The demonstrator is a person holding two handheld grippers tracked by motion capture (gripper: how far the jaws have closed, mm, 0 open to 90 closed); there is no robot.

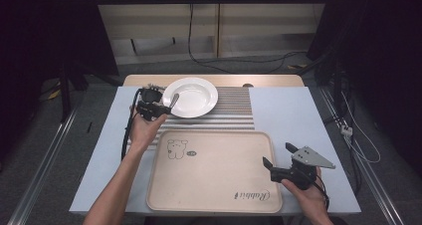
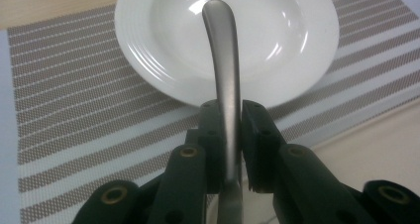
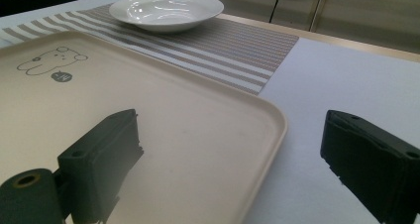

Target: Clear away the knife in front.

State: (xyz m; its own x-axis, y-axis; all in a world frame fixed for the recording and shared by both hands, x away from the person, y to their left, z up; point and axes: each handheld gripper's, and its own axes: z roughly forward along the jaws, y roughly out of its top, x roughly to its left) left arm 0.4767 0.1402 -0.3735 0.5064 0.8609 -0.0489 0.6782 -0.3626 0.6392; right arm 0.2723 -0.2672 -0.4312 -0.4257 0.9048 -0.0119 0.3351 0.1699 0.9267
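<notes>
Left claw [image 2: 229,130] clamped on a metal utensil handle [image 2: 224,70]; its working end is hidden below the jaws, so spoon or fork cannot be told. In the high view it sits upper left of centre, at the near-left rim of the white plate [image 1: 191,96] on the striped placemat [image 1: 234,110]. Long axis runs away from the claw; free end points over the plate's well.

Right claw [image 1: 276,155] spread apart at the beige tray [image 1: 214,172] right edge, lower right.

Judgement: for a clean set-down, lower the handle level before release and keep clear of the rim.
</notes>
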